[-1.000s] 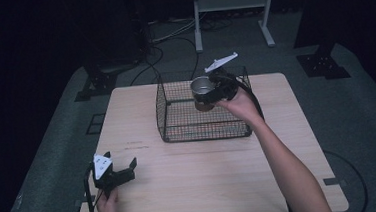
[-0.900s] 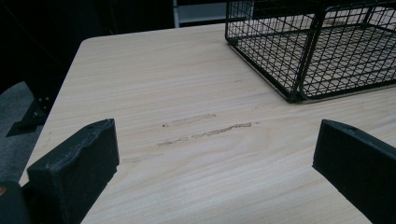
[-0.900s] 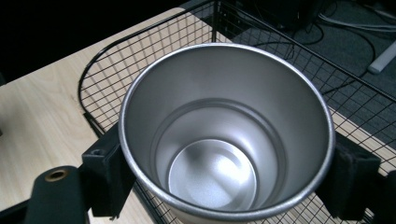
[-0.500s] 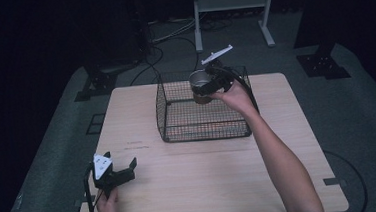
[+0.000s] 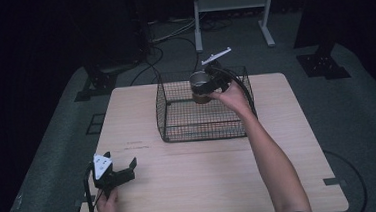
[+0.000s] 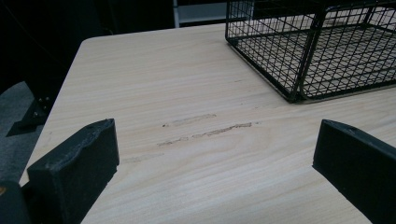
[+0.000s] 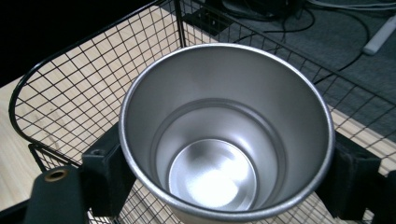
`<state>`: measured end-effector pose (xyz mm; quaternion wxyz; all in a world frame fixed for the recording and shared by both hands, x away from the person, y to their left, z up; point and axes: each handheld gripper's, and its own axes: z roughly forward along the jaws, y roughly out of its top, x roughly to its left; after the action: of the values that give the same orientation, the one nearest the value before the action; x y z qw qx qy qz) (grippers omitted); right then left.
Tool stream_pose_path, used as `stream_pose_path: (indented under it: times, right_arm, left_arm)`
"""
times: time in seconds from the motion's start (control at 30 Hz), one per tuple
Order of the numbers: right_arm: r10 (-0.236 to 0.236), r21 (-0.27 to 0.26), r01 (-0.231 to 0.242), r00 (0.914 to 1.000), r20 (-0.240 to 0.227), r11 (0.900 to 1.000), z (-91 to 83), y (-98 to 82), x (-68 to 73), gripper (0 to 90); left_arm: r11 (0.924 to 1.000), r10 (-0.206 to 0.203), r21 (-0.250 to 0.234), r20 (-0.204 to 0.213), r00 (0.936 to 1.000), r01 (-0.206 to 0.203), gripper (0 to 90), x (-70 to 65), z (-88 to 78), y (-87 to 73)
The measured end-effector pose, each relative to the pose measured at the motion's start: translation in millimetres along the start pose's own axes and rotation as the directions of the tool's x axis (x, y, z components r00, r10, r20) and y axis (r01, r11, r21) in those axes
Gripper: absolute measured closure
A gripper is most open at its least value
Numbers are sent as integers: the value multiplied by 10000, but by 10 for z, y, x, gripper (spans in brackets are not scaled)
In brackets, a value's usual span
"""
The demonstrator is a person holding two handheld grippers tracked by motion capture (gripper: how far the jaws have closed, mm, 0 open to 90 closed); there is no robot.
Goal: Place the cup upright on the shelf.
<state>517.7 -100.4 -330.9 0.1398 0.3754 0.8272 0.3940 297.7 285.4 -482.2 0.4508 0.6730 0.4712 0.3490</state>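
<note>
Steel cup [image 7: 226, 135], empty, held over wire basket [image 5: 168, 107].

I've carried the cup [image 5: 200, 85] in my right gripper [image 5: 209, 84] a little farther toward the basket's [image 5: 178, 132] far side, and it now hangs over the back rim, my right arm stretched out more.
</note>
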Motion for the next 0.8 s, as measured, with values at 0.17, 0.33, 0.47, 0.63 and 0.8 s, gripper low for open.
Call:
stream_pose_path:
  times: [0.17, 0.33, 0.47, 0.63, 0.8]
  right_arm:
    - [72, 184, -71, 10000, -25, 9998, 82, -40, -29, 179]
    - [146, 238, -147, 9999, 33, 9996, 130, -69, -55, 179]
    - [227, 267, -229, 9997, 91, 9994, 167, -107, -83, 179]
    - [259, 373, -268, 9994, 243, 9989, 216, -146, -117, 178]
    - [254, 452, -264, 9994, 243, 9986, 274, -156, -116, 178]
  left_arm:
    - [10000, 20, 3, -7, 10000, -20, 0, -2, 0, 0]
    - [10000, -46, -19, -19, 10000, 46, 0, -1, 1, -1]
    - [10000, -35, -1, -26, 10000, 35, 0, -2, 0, 0]
    - [10000, -6, 22, -22, 10000, 6, 0, 0, -3, -1]
    - [10000, -50, -34, -31, 10000, 50, 0, -3, 1, -2]
